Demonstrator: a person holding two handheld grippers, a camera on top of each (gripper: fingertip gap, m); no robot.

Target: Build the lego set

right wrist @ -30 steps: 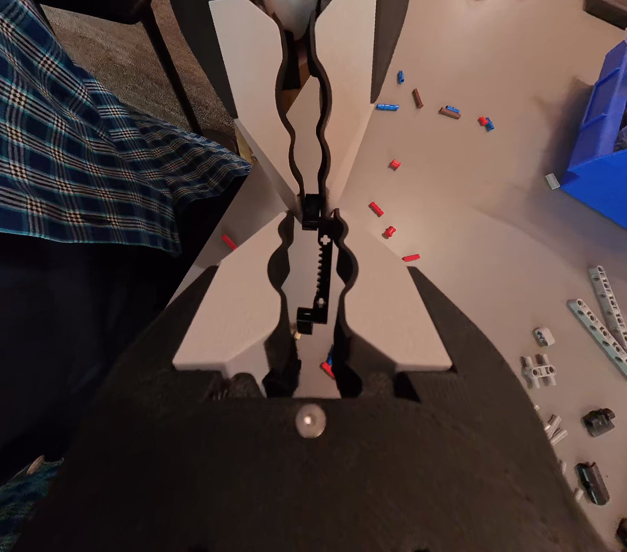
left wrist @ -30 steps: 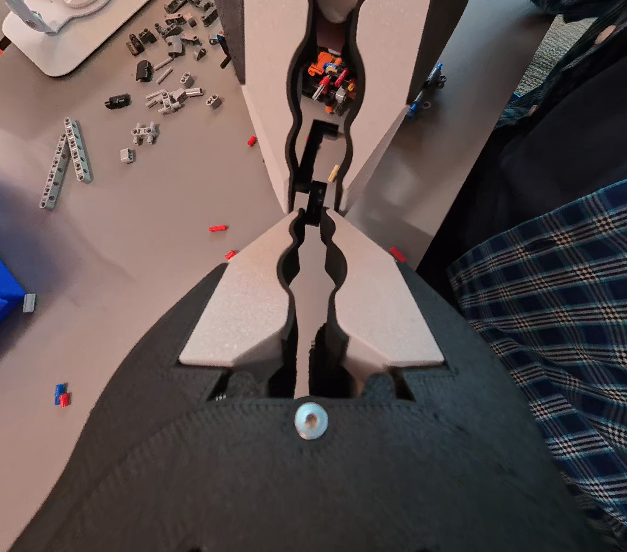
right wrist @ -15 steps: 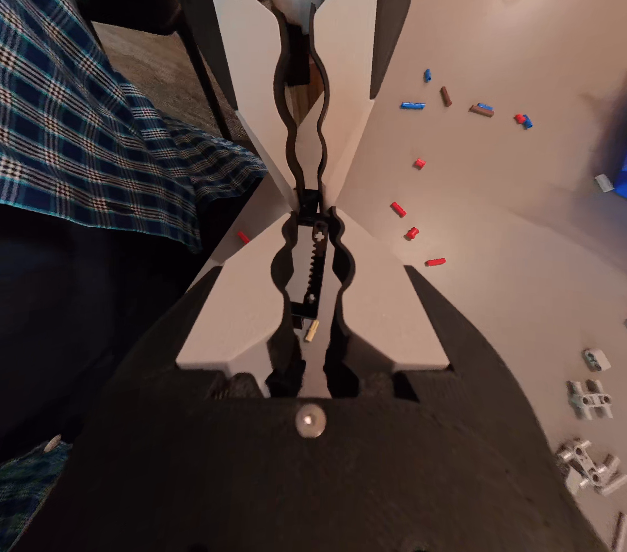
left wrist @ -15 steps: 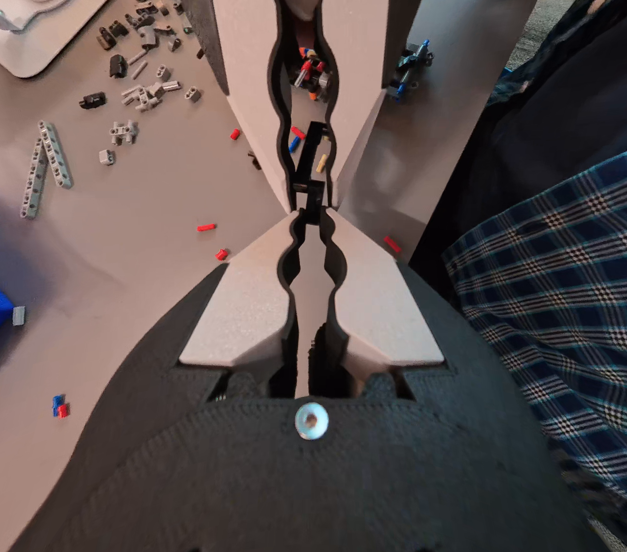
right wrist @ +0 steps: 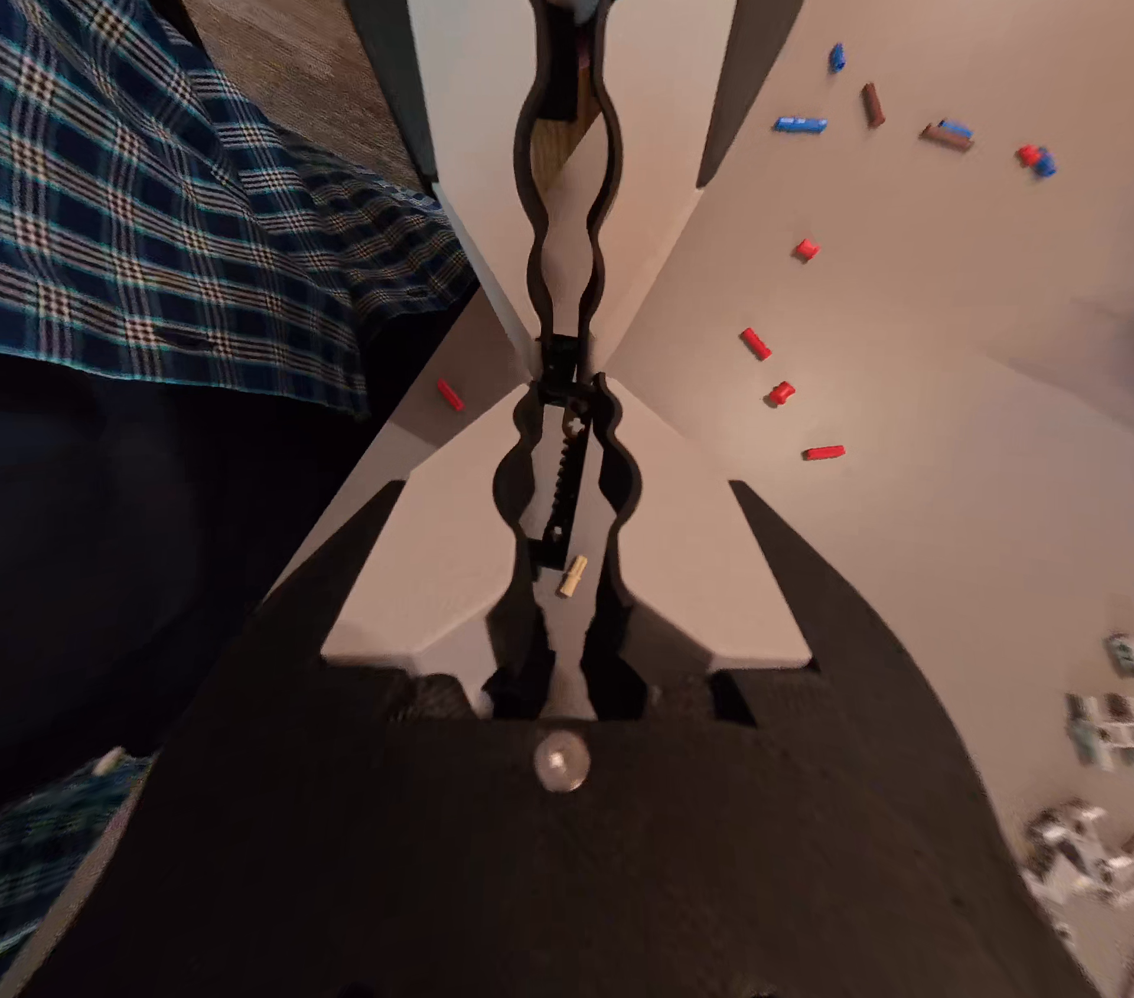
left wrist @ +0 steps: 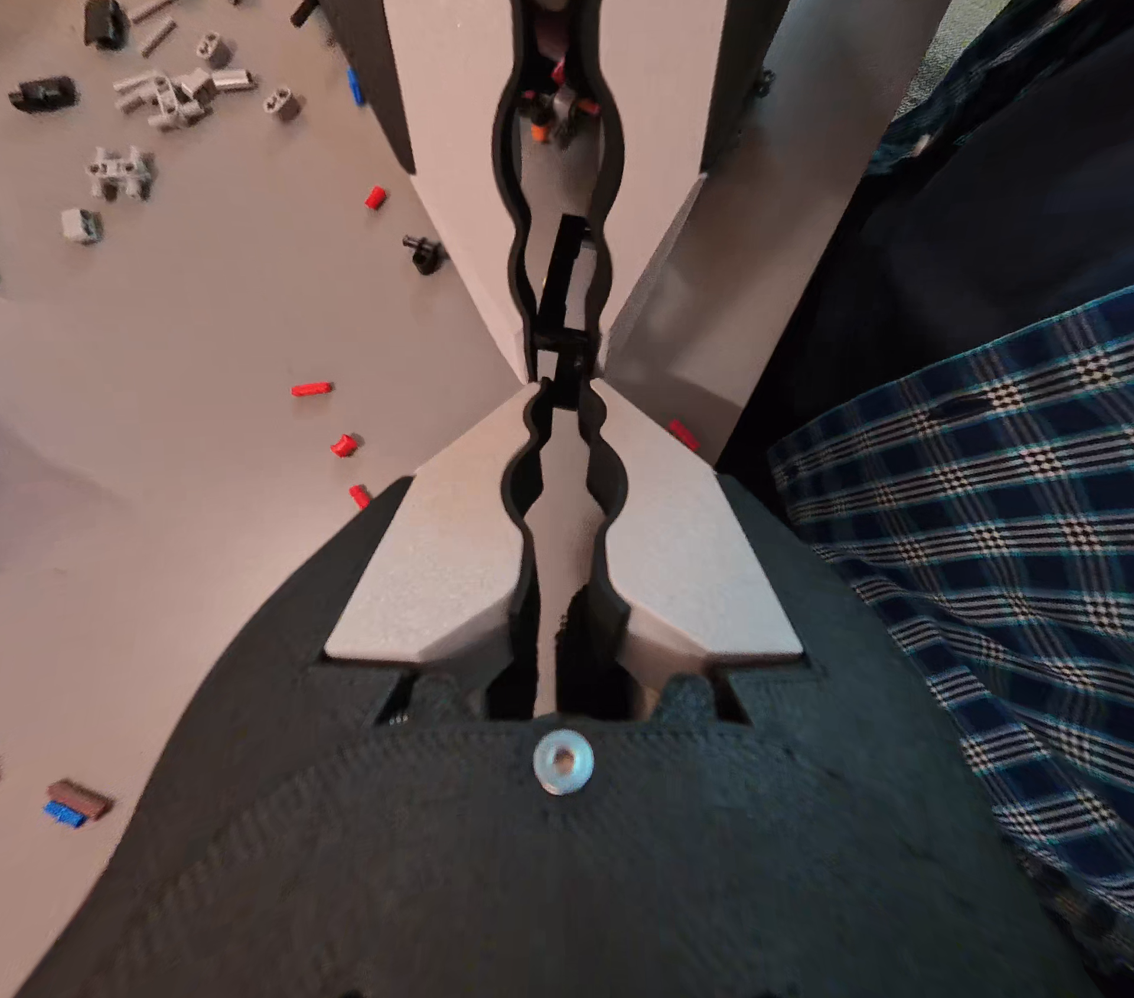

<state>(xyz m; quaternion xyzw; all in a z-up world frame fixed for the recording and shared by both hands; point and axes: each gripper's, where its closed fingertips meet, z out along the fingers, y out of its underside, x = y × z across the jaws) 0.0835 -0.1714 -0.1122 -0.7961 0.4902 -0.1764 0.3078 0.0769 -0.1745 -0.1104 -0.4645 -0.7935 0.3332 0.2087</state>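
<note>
Left gripper (left wrist: 563, 397) and right gripper (right wrist: 563, 397) tip to tip at frame centre, above the edge of the pale grey table (left wrist: 184, 508). Left jaws clamped on a small black lego connector block (left wrist: 566, 376); right jaws clamped on a long black toothed lego rack beam (right wrist: 567, 484), joined end to end with the block at the tips. One cream lego pin (right wrist: 573, 576) visible just beside the beam's near end, between the right fingers. Table view behind largely blocked by the opposing gripper's white fingers. Five loose red lego pins (right wrist: 824, 453) at centre right of the right wrist view, three blue lego pins (right wrist: 799, 124) at upper right. Heap of grey and black lego pieces (left wrist: 178, 94) at upper left of the left wrist view. Blue plaid shirt (left wrist: 982, 570) at right edge.
</note>
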